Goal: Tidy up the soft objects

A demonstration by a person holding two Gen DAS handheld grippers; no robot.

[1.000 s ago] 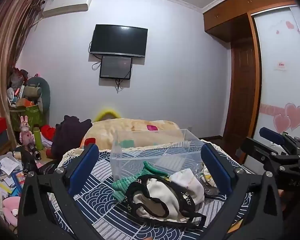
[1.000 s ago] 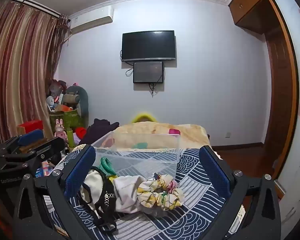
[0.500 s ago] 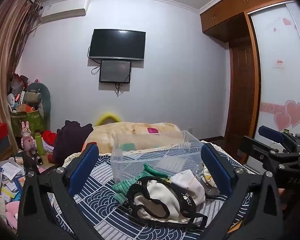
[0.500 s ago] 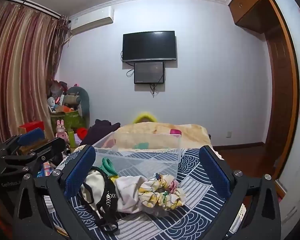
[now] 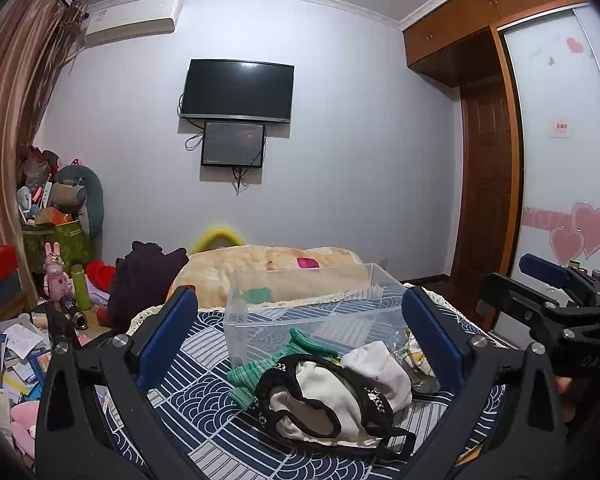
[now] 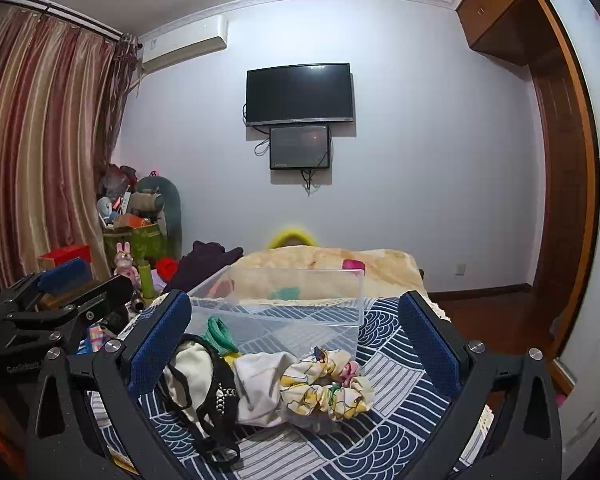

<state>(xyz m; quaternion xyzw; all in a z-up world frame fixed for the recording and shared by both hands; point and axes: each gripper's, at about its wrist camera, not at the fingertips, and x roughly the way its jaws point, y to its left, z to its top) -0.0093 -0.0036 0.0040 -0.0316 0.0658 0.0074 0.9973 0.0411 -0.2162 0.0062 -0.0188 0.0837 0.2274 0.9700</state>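
Observation:
A pile of soft things lies on a blue wave-patterned cloth (image 5: 204,408): a white garment with black trim (image 5: 320,396) (image 6: 198,376), a green knitted piece (image 5: 256,372), a white cloth (image 6: 260,384) and a yellow floral scrunchie (image 6: 332,388). An empty clear plastic bin (image 5: 300,312) (image 6: 276,312) stands just behind the pile. My left gripper (image 5: 300,336) is open and empty, above and short of the pile. My right gripper (image 6: 296,344) is open and empty, likewise short of the pile.
A bed with a beige blanket (image 5: 276,268) lies behind the bin. Clutter, toys and a green box (image 5: 56,240) stand at the left. A wooden wardrobe and door (image 5: 484,208) are at the right.
Both grippers have tilted down and moved slightly; the room appears a little higher in the views. The pile and bin have not moved.

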